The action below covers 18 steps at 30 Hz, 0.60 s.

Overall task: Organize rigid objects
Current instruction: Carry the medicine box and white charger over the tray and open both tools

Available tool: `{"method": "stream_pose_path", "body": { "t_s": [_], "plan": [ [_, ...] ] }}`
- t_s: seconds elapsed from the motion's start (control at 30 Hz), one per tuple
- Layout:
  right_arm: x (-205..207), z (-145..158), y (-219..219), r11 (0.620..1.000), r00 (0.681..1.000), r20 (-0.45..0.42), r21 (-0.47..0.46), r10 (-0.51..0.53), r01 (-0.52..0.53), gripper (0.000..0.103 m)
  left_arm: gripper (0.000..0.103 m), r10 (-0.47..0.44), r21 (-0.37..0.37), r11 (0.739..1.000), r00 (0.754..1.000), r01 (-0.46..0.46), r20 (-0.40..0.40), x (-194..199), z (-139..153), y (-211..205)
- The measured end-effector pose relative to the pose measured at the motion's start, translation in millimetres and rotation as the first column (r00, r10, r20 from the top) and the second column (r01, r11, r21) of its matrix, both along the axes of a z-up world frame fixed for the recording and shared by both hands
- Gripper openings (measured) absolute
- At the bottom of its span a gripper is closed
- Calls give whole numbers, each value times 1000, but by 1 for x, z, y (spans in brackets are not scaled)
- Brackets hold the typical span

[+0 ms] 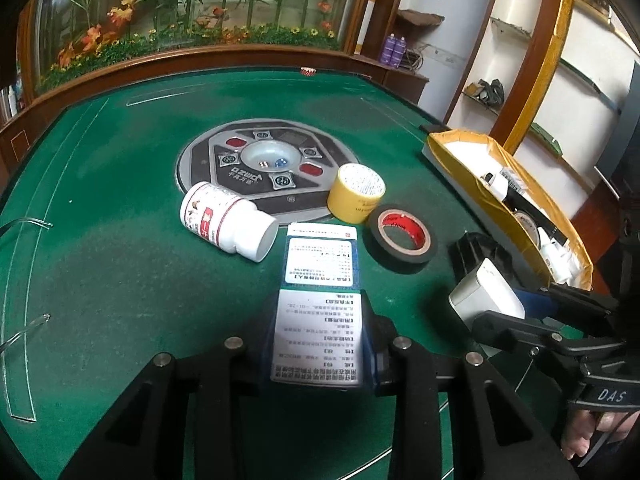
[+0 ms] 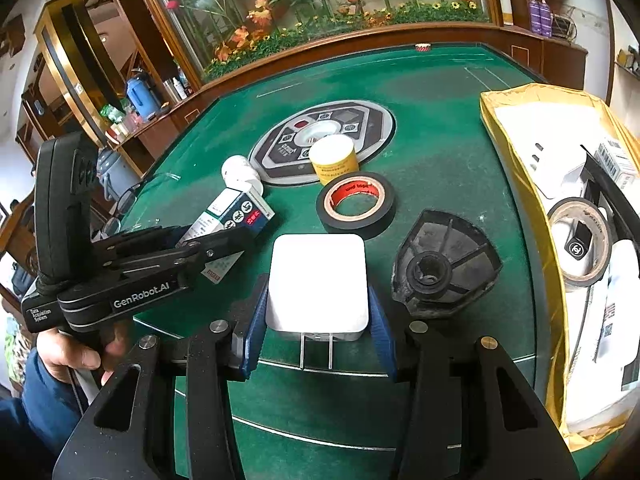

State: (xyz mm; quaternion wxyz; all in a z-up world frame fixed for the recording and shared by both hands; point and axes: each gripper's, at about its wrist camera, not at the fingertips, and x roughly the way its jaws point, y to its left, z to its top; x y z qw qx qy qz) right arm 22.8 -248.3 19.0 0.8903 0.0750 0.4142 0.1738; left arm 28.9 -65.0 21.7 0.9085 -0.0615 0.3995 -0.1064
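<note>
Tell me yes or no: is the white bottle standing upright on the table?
No. The white bottle lies on its side on the green table, cap end toward the camera.

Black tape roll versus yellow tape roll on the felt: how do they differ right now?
The black tape roll lies flat and low with a red inner core open to view; the yellow tape roll stands taller, its top face white. The black one rests wholly on green felt, the yellow one overlaps the grey centre panel. Both sit loose on the table, untouched by either tongs.
</note>
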Motion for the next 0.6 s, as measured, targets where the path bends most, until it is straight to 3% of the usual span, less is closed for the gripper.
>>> {"method": "stream_pose_path", "body": {
  "t_s": [0.3,0.6],
  "plan": [
    [-8,15,-3,1000,999,32,8,2,-2,46,35,-6,-74,997,1000,7,13,-2,9,-3],
    [-16,23,-31,998,998,52,40,-47,45,46,35,-35,-102,994,999,37,24,-1,14,-24]
  ]
}}
